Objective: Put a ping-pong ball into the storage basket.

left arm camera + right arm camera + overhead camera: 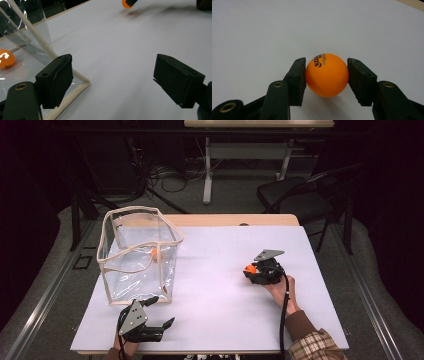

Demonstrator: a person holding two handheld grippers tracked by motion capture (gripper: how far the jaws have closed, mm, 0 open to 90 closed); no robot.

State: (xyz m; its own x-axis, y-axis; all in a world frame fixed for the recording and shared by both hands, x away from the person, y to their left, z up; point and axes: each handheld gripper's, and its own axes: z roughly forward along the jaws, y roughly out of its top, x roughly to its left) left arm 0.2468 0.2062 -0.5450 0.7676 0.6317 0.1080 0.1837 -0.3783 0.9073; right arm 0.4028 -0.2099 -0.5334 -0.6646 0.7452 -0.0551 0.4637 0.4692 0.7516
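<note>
— Gripping anything over on the right?
— Yes. The right gripper has its two black pads pressed on either side of an orange ping-pong ball, low over the white table, right of centre.
— And the left one?
— The left gripper rests at the near edge with its jaws spread wide and nothing between them, just beside the front corner of the clear plastic bag with cream trim.
— Anything inside it?
— A second orange ball lies on the bag's floor.
</note>
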